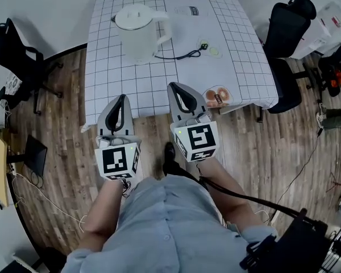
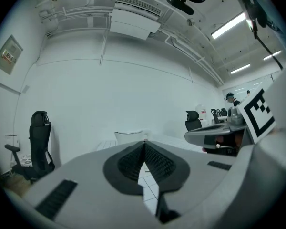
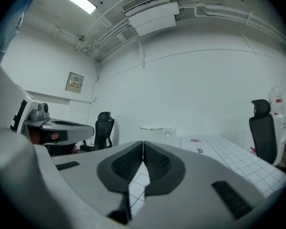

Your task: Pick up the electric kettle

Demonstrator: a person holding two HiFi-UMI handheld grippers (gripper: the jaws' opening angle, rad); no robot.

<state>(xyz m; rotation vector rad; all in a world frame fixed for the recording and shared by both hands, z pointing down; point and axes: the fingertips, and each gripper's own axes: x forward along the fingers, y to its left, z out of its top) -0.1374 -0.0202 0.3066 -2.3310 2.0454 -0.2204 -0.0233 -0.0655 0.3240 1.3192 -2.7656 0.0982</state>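
A white-walled room with a plank floor (image 1: 62,152) holds a tabletop (image 1: 111,90) covered in white ruled with dark squares. Two black office chairs flank it, the left chair (image 1: 14,50) and the right chair (image 1: 288,30).

The electric kettle (image 1: 137,32), white with its lid on, stands upright toward the far left of the tabletop, its handle turned to the right. A black cord (image 1: 182,54) runs from its base to a plug (image 1: 205,46) lying to the right of the kettle. Near the front right corner sits a small dish (image 1: 217,96); it perhaps carries food, but that is too small to tell.

The person (image 1: 159,226) holds both grippers out level at the near edge of the tabletop, well short of the kettle. The left gripper (image 1: 123,98) has its jaws shut tip to tip with nothing between them. The right gripper (image 1: 175,87) likewise has its jaws pressed together and empty. Each gripper view looks along closed jaws toward the kettle farther down the tabletop.
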